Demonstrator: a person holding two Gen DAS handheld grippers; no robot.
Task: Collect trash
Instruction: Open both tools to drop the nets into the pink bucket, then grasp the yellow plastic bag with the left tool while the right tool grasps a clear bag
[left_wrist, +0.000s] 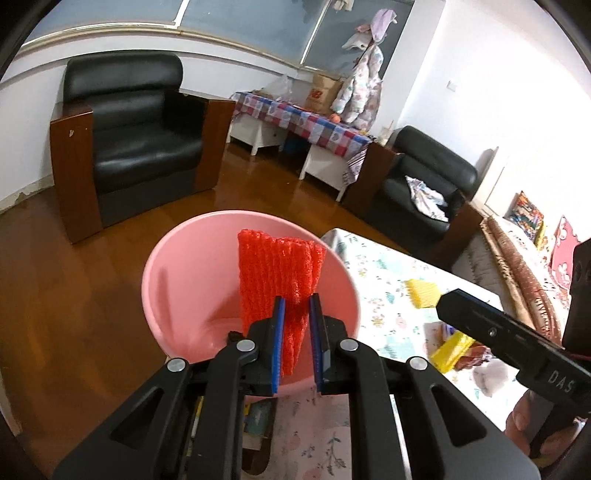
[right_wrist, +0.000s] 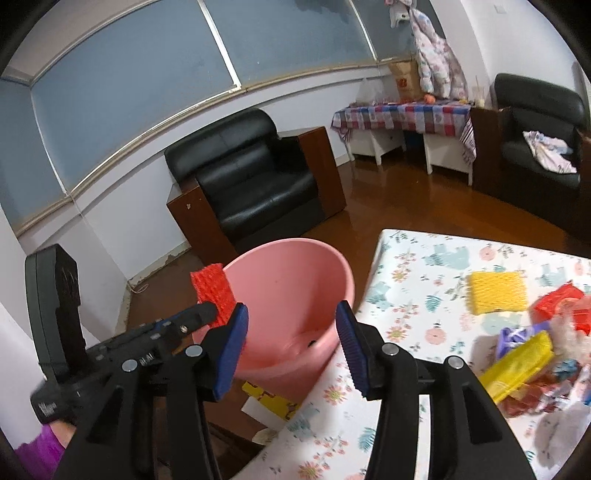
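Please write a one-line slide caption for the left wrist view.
Left gripper holds red foam netting over the pink bin beside the table.

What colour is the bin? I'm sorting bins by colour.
Pink bin, clearest in the left wrist view.

A black armchair (left_wrist: 129, 144) stands on the wood floor (left_wrist: 74, 295); a checked cloth (left_wrist: 306, 118) covers the white side table (left_wrist: 325, 171)

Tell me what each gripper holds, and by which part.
The left gripper pinches the red foam net by its lower end, above the pink bin. The right gripper is open and holds nothing.
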